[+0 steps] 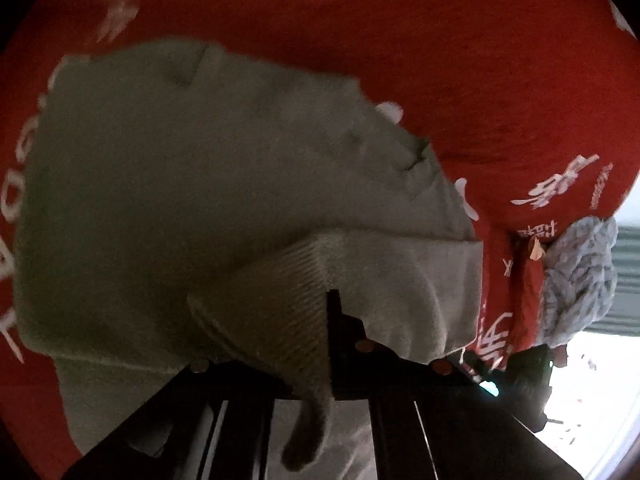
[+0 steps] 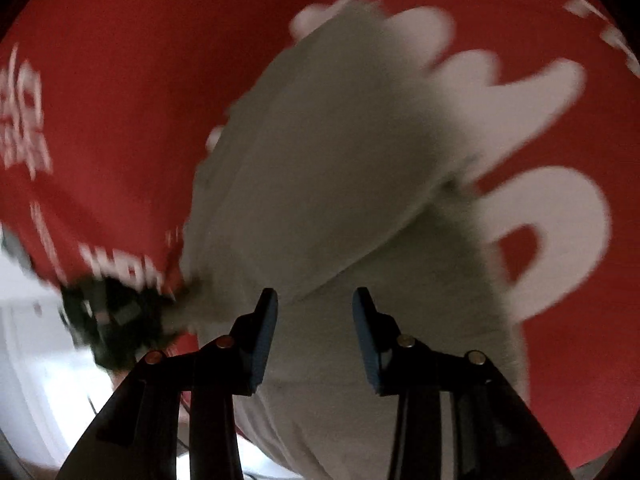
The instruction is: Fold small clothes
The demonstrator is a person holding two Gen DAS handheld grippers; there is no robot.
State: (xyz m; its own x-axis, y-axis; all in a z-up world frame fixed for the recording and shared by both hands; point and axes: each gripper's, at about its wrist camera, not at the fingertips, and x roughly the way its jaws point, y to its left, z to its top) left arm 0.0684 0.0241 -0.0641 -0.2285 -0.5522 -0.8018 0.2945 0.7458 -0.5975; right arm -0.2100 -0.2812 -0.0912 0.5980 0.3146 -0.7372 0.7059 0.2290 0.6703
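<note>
While the left gripper (image 1: 326,320) pinches the garment's (image 1: 192,184) cuff (image 1: 276,300), only its view shows it.

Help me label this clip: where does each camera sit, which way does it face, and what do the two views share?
Left wrist: on the left gripper, looking steeply down along its fingers, shut on the ribbed cuff of the pale green garment.
Right wrist: on the right gripper, angled down, blurred; its fingers stand open above the garment.
Shared: the garment and the red printed cloth under it; the other gripper shows at each view's edge.
</note>
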